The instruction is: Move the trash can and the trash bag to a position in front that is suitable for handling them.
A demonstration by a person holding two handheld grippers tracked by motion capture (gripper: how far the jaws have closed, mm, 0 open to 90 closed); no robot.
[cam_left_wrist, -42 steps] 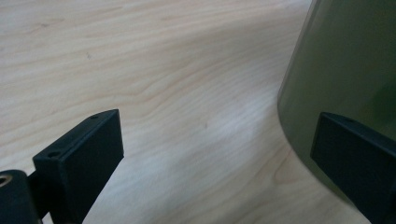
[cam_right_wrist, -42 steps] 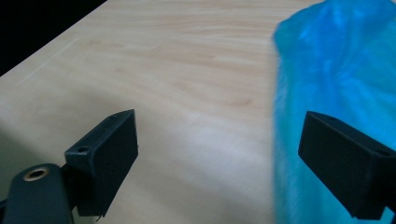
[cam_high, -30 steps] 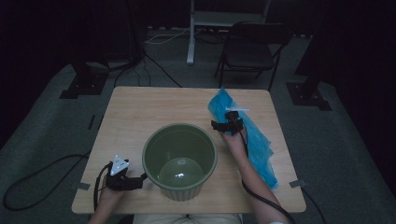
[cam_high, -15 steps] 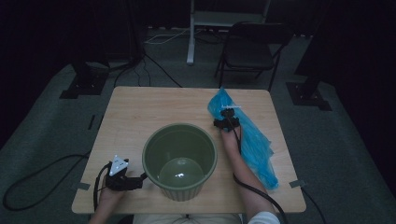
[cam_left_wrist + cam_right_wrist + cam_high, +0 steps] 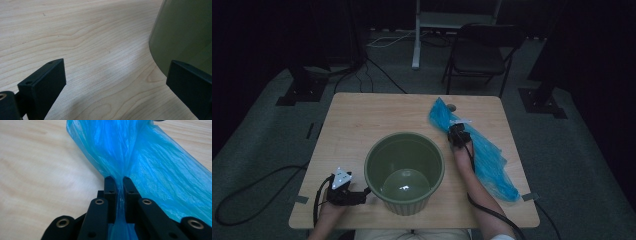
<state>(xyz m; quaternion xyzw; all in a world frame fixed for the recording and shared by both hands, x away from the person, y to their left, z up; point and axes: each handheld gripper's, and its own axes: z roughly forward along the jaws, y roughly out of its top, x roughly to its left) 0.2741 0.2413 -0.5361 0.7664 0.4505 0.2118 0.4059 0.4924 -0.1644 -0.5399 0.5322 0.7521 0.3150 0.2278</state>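
bag pinched, bin not yet lined

right gripper (image 5: 119,182) has just closed its jaws onto the blue bag (image 5: 140,157), which lies on the table (image 5: 377,115) right of the green bin (image 5: 404,170); left gripper (image 5: 115,82) waits agape beside the bin; lifting and fitting remain.

Right tool (image 5: 455,131) on blue bag (image 5: 490,161)

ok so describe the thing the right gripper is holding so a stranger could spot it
On the wooden table, look right of the green bucket. The blue plastic bag lies there, pinched by the right gripper. It is the table's one thin, crinkled, see-through thing.
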